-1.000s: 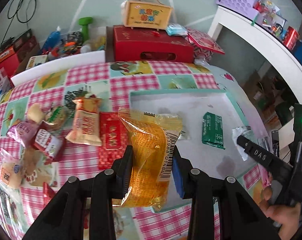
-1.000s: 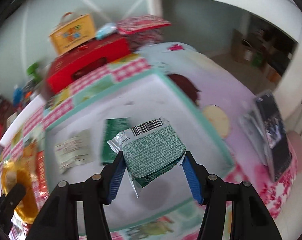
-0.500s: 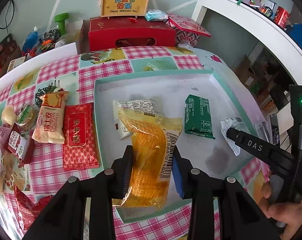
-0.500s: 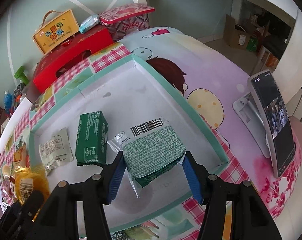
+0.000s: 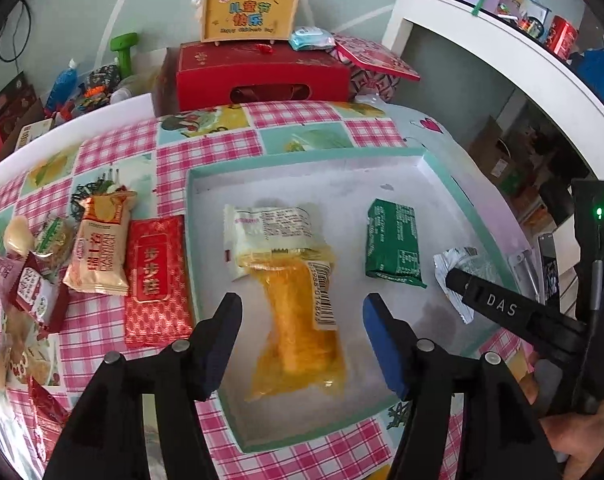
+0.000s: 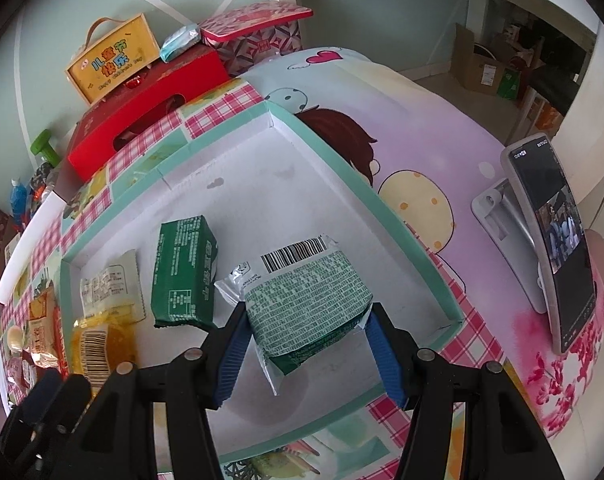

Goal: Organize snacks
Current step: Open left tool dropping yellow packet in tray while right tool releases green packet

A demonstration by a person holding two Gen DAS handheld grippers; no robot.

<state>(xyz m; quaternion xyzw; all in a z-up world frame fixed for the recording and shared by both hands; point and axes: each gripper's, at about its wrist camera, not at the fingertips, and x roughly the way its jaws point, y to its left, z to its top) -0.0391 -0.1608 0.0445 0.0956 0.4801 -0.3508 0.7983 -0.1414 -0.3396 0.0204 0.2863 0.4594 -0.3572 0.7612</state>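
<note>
A teal-rimmed white tray (image 5: 302, 156) lies on the checked cloth. In it are a white packet (image 5: 266, 228), a dark green packet (image 5: 393, 240) and a yellow packet (image 5: 298, 328) whose top overlaps the white one. My left gripper (image 5: 302, 304) hovers over the yellow packet with its jaws opening, and the pads stand clear of it. My right gripper (image 6: 306, 320) holds a green-and-white packet (image 6: 305, 292) just above the tray floor near the right rim (image 6: 421, 264). Its jaws are beginning to open, but the pads still touch the packet.
Several loose snacks (image 5: 102, 252) and a red packet (image 5: 156, 276) lie on the cloth left of the tray. A red box (image 5: 262, 76) with a yellow gift box (image 5: 248, 14) stands behind. A phone on a stand (image 6: 549, 240) is right of the tray.
My left jaws spread apart and let go of the yellow packet, which now lies in the tray. The right gripper kept its packet over the tray's right side.
</note>
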